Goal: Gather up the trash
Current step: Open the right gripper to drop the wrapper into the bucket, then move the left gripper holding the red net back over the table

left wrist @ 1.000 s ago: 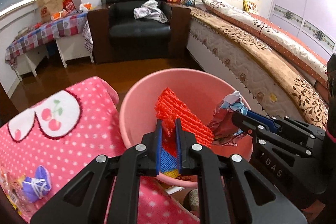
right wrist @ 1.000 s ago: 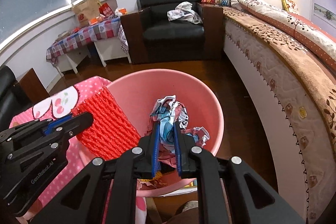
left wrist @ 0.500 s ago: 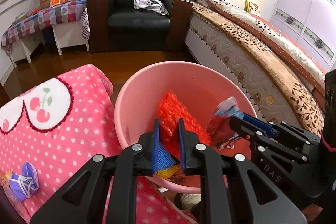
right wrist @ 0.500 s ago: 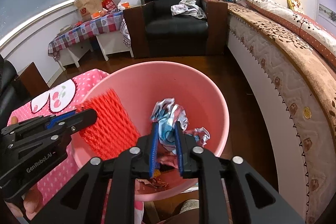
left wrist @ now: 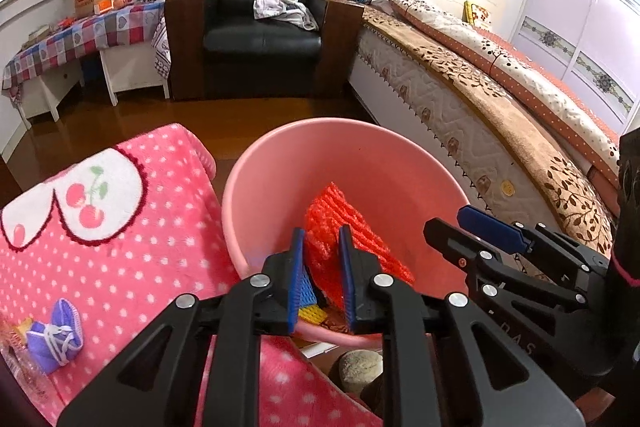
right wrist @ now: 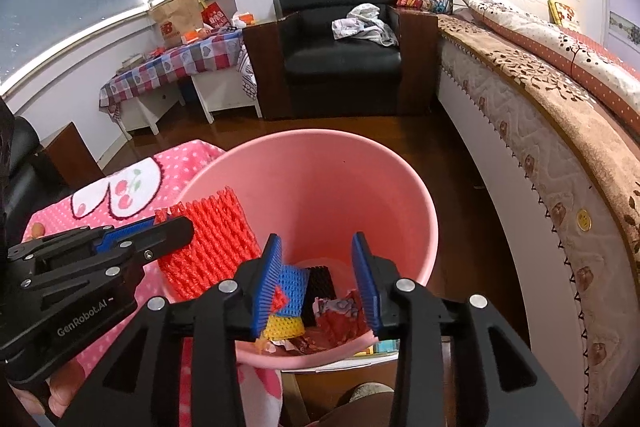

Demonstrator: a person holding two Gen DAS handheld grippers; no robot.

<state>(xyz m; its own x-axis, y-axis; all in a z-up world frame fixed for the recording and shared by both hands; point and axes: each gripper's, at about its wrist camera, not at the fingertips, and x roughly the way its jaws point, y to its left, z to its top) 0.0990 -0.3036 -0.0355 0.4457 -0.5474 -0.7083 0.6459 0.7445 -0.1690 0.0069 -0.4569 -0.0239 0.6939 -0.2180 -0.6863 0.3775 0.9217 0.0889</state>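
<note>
A pink bin stands on the floor beside a pink dotted blanket. My left gripper is over the bin's near rim, its jaws slightly parted around a red foam net that hangs into the bin. My right gripper is open and empty above the bin; it also shows in the left wrist view. Crumpled wrapper and blue, yellow and black foam nets lie on the bin's bottom.
The pink blanket lies left of the bin, with a small purple shoe on it. A bed runs along the right. A black armchair and a checked table stand behind, across wooden floor.
My right gripper opened and let the crumpled wrapper drop into the bin. My left gripper's jaws parted a little around the red net. Both lowered toward the bin.
</note>
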